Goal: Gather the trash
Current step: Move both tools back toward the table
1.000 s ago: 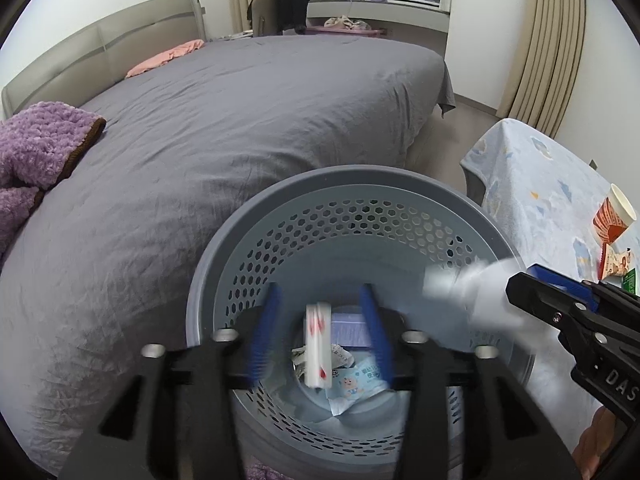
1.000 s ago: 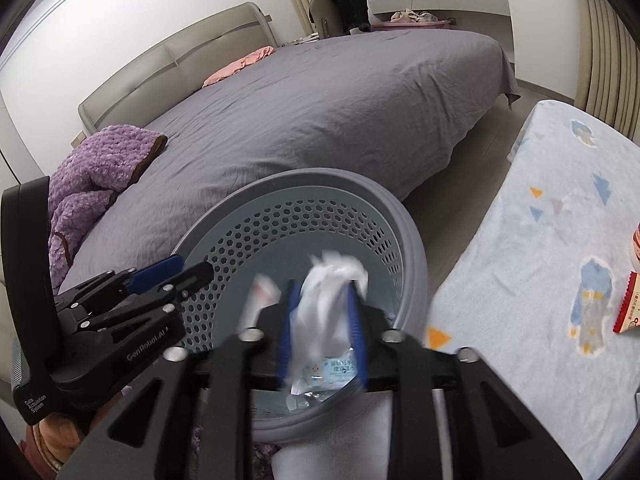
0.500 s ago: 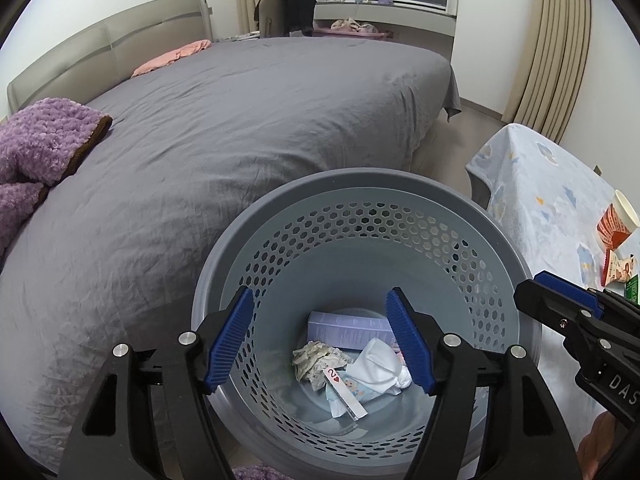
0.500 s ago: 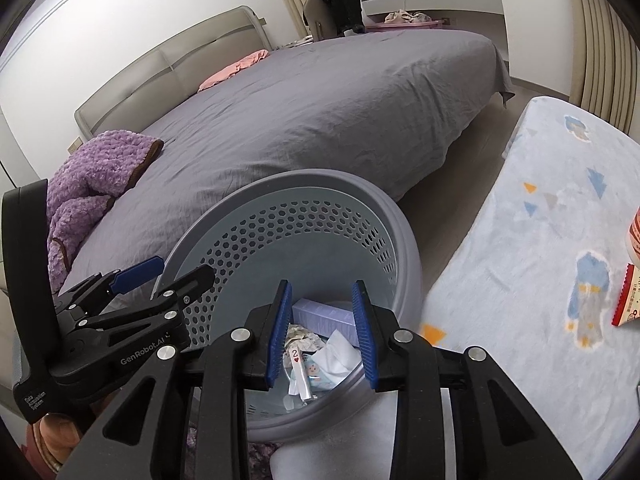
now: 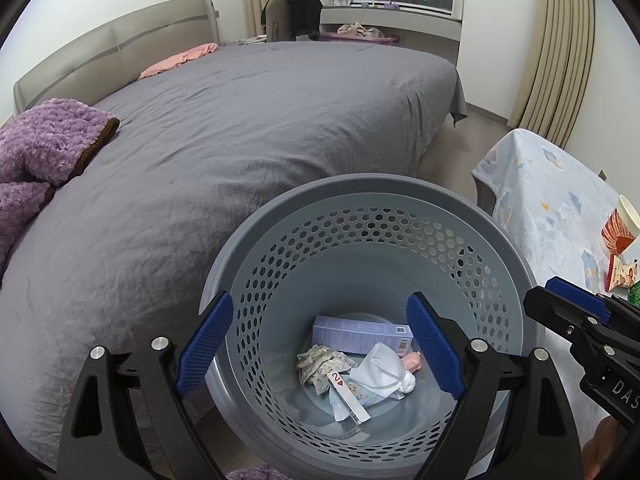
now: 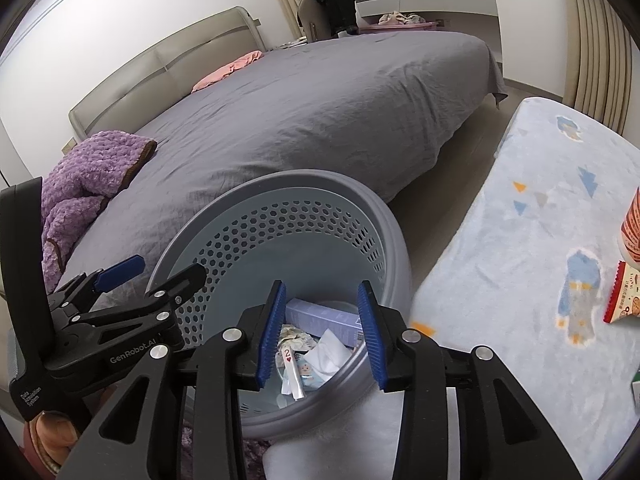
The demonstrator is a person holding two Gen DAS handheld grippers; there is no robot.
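Note:
A grey perforated basket (image 5: 360,188) (image 6: 280,188) stands beside the bed. At its bottom lie a lilac box (image 5: 360,334) (image 6: 320,316), a crumpled tissue (image 5: 320,364), a white wad (image 5: 384,372) (image 6: 330,356), a playing card (image 5: 348,394) (image 6: 291,372) and a printed wrapper. My left gripper (image 5: 320,350) hangs over the basket, its jaws opening wide with nothing between them. My right gripper (image 6: 320,334) hovers over the basket's near rim, jaws also opening and empty. Each gripper shows at the edge of the other's view.
A grey-covered bed (image 5: 240,120) with a purple blanket (image 5: 44,148) fills the left. To the right lies a pale blue patterned cloth (image 6: 540,240) carrying a paper cup (image 5: 620,228) (image 6: 632,228) and snack packets (image 6: 624,296). Bare floor runs between bed and cloth.
The left gripper let the playing card fall and spread wide. The right gripper released the white wad, which dropped into the basket, and its jaws parted.

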